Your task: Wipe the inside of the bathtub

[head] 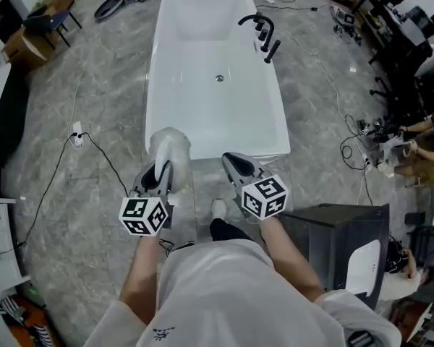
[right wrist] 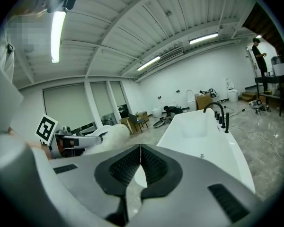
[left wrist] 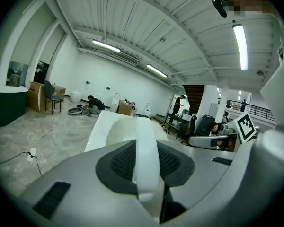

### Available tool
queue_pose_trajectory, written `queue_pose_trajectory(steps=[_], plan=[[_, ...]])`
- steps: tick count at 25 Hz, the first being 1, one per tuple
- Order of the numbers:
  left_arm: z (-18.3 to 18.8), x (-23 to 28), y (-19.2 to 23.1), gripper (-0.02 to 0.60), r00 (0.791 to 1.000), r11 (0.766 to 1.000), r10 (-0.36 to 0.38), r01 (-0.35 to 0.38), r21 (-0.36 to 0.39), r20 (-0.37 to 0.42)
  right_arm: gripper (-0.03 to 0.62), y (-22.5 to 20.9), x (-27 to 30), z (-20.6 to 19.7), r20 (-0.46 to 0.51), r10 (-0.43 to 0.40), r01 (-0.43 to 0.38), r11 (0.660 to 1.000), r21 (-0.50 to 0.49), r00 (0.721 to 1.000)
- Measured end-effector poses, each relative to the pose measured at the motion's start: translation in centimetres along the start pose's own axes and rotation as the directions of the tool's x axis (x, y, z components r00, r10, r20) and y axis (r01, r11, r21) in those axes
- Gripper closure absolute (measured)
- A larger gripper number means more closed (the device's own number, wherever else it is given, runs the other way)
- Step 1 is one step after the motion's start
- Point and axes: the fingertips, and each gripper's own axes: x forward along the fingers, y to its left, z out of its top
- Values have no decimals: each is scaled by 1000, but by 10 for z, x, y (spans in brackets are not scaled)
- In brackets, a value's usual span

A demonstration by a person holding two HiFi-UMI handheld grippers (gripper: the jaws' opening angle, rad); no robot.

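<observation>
- The white bathtub (head: 202, 107) is standing on the marble floor (head: 94, 107) straight ahead of the person, with its near end just beyond both grippers. Its inside is showing bare, with the drain (head: 219, 78) at mid-basin and the black faucet (head: 259, 31) on the right rim.
- The fluffy white wiping pad (head: 170, 144) is hanging at the tub's near left corner, outside the basin. In my judgement, wiping is not yet under way.
- The left gripper (head: 161, 168) is clamping the pad's flat white handle (left wrist: 146, 150) between its jaws. The pad is pointing forward, presumably so it can be lowered straight into the basin.
- The right gripper (head: 239, 163) is hovering just beside the left one, with its jaws pressed together on nothing. It appears to be keeping clear of the pad.
- Whether the pad is touching the rim cannot be settled, because the pad is covering that corner.
- The join between handle and pad is also lying out of sight behind the gripper body.
</observation>
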Motion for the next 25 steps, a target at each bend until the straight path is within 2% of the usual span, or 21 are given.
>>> queue_pose_trajectory(steps=[8, 13, 21, 25], plan=[[3, 50, 12, 485, 995, 995, 94, -95, -33, -33, 576, -57, 30, 8, -51, 67, -66, 998, 18, 996], [7, 72, 15, 485, 991, 992, 122, -123, -18, -56, 576, -82, 45, 5, -73, 94, -92, 995, 34, 993], [-1, 79, 28, 485, 985, 989, 148, -150, -15, -94, 576, -86, 55, -8, -91, 109, -104, 993, 65, 990], [-11, 85, 44, 485, 981, 990, 139, -141, -5, -134, 576, -79, 65, -17, -125, 120, -112, 991, 72, 985]])
